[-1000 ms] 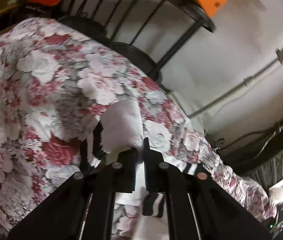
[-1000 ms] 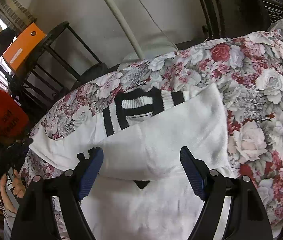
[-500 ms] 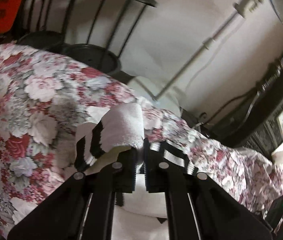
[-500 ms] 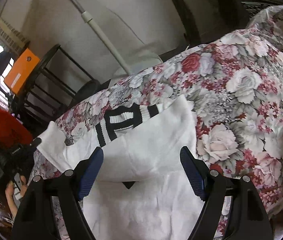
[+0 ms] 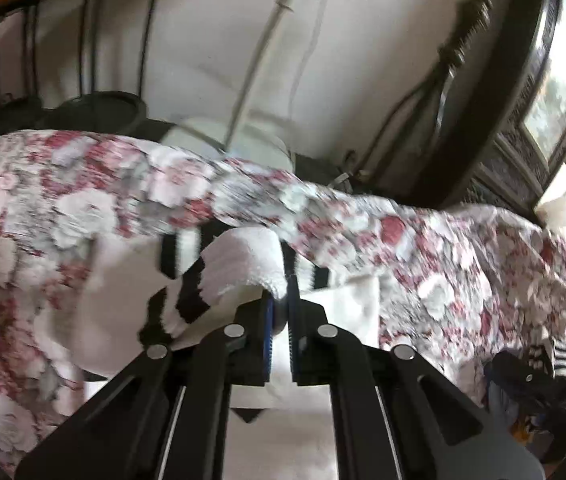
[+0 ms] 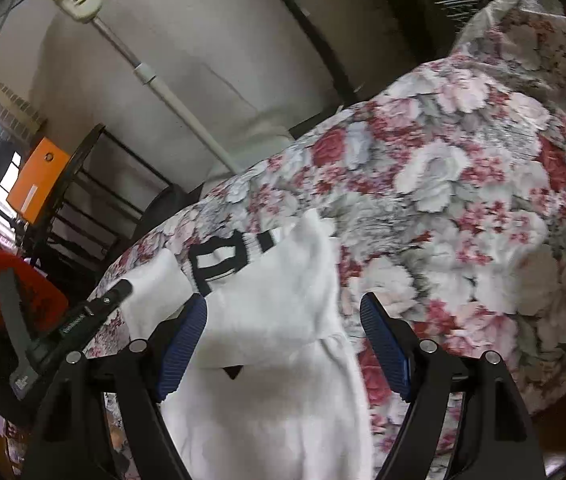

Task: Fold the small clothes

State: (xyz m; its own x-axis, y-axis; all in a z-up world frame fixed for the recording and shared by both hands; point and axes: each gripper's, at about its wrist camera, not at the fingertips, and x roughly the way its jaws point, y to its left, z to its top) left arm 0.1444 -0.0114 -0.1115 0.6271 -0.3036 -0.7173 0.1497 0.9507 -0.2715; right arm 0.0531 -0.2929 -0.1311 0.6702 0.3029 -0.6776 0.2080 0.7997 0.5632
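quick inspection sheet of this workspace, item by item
surface: floral cover, rumpled, with the garment lying on it
job's things: white top with black-striped trim, one part lifted and folded over itself
clutter: orange box on a black rack; red item at the left edge
grippers: left tool shut on a fold of the top; right tool open over the top, pads not pressing it
cables: thin wire hanging down the wall in the left view
surroundings: pale wall with a white pipe; window at right
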